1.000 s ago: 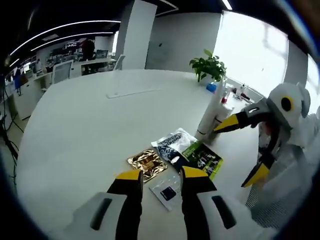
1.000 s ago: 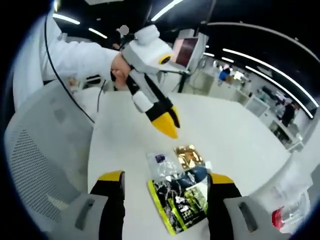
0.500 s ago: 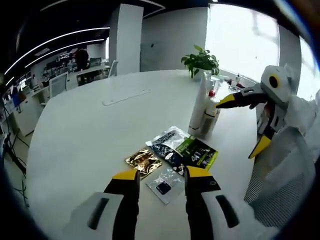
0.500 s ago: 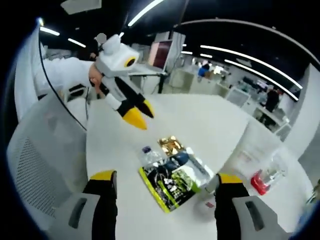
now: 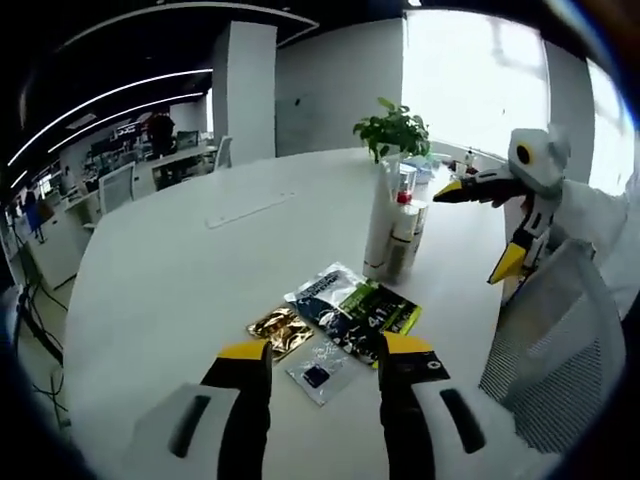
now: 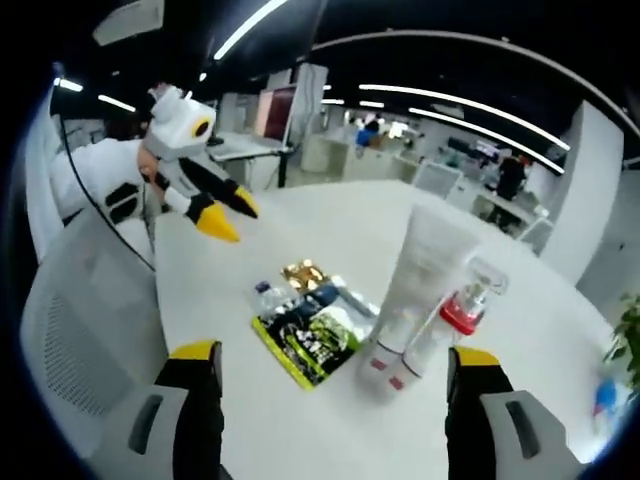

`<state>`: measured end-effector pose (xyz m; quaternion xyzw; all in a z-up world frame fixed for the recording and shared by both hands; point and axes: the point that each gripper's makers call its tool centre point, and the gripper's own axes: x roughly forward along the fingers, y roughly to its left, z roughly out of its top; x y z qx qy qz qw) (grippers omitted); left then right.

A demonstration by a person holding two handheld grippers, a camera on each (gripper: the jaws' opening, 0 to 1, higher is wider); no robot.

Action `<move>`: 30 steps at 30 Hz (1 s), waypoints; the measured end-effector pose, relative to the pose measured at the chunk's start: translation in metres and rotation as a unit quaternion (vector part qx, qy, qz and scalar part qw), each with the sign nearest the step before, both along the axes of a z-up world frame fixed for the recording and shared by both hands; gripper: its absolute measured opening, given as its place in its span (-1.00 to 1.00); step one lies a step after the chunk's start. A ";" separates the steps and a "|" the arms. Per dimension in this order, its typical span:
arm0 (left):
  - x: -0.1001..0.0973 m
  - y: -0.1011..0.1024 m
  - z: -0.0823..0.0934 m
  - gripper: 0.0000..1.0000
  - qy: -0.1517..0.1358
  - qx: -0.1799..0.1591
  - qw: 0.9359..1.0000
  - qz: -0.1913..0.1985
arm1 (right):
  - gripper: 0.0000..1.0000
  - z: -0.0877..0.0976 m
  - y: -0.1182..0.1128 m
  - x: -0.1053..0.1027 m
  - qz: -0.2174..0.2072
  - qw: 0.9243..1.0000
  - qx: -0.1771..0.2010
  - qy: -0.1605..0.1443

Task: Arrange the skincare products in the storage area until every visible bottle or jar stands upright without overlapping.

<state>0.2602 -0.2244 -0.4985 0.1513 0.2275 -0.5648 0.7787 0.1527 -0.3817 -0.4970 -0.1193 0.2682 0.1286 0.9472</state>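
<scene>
1. Yellow-tipped jaws of the left gripper (image 5: pixel 322 362) and right gripper (image 6: pixel 335 362) are spread wide, grasping nothing, both held above the white table (image 5: pixel 180 260).
2. Tall white tube (image 6: pixel 420 270) and red-capped bottle (image 6: pixel 452 320) stand upright, touching; flat sachets (image 6: pixel 310 335) lie beside them.
3. Compared with a second earlier, the right gripper's view has swung toward the bottles.

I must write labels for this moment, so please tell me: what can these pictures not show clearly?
- Sachet print: too small, both views.
- White tube label: blurred, right gripper view.
- Red-capped bottle base: hidden behind the tube, right gripper view.
- Blue object at the edge: cut off and blurred, right gripper view.
</scene>
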 end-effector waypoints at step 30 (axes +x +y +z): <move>-0.022 0.033 0.020 0.71 -0.059 0.039 0.997 0.008 | 0.99 0.021 -0.024 -0.049 -0.067 0.998 -0.006 0.007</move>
